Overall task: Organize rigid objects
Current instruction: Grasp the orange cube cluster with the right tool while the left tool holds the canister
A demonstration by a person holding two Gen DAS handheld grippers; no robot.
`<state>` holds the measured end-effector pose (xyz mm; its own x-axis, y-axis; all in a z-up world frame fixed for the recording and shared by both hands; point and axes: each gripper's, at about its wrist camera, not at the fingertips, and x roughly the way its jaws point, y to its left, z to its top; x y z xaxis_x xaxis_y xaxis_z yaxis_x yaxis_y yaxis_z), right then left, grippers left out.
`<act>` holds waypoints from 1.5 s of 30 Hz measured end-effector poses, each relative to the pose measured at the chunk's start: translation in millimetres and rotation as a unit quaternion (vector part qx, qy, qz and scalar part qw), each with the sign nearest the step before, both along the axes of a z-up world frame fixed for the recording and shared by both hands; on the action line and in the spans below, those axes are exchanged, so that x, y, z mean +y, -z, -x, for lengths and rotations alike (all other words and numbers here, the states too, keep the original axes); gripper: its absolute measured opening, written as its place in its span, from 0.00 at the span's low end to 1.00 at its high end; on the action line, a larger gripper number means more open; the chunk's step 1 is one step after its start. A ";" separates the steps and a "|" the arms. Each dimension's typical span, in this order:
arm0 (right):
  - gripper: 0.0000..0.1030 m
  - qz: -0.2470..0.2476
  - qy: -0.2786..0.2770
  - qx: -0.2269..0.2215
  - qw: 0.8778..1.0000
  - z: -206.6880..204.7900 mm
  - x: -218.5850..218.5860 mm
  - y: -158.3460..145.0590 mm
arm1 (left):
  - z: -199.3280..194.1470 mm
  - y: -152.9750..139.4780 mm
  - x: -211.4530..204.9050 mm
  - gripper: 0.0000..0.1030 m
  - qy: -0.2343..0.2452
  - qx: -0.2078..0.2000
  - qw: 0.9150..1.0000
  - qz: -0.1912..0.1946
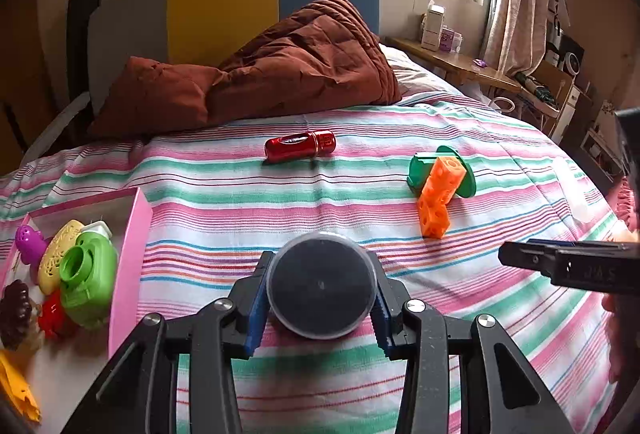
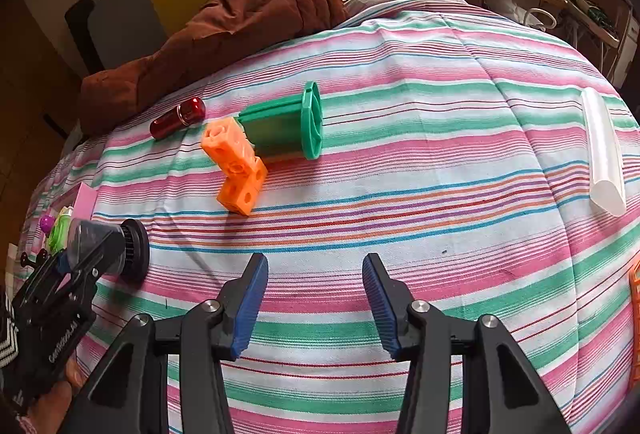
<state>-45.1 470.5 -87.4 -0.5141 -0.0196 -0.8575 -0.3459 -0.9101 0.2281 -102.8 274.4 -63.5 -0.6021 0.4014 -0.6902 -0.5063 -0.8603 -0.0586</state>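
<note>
My left gripper (image 1: 322,294) is shut on a clear jar with a black lid (image 1: 322,284), held low over the striped bedspread; the jar also shows in the right wrist view (image 2: 106,248). A pink box (image 1: 130,234) at the left holds several small toys, among them a green one (image 1: 88,274). On the bed lie a red metallic cylinder (image 1: 300,145), an orange block piece (image 1: 438,193) and a green spool (image 1: 436,169). My right gripper (image 2: 316,298) is open and empty above the bedspread, with the orange piece (image 2: 236,163) and green spool (image 2: 292,123) ahead of it.
A brown quilt (image 1: 280,69) and pillow lie at the head of the bed. A white translucent tube (image 2: 604,149) lies at the right. An orange object (image 2: 634,314) shows at the far right edge. A wooden shelf (image 1: 452,61) stands beyond the bed.
</note>
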 end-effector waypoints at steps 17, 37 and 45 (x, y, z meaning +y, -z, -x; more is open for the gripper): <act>0.48 -0.029 -0.050 0.080 0.995 29.9 -30.1 -38.4 | -11.5 19.6 -2.8 0.43 0.011 0.002 1.000 -0.006; 0.48 0.011 0.047 0.058 0.997 1.1 36.5 -3.3 | -4.4 27.3 -8.1 0.40 0.006 -0.020 1.000 -0.021; 0.61 -0.052 -0.044 0.034 0.997 49.9 -3.0 -8.1 | -6.1 27.4 -7.2 0.40 0.006 -0.016 1.000 -0.016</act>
<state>-94.9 467.5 -79.4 -0.5717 0.0204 -0.8202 -0.2508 -0.9562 0.1510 -96.7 267.3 -91.0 -0.5746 0.4303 -0.6961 -0.5135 -0.8519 -0.1028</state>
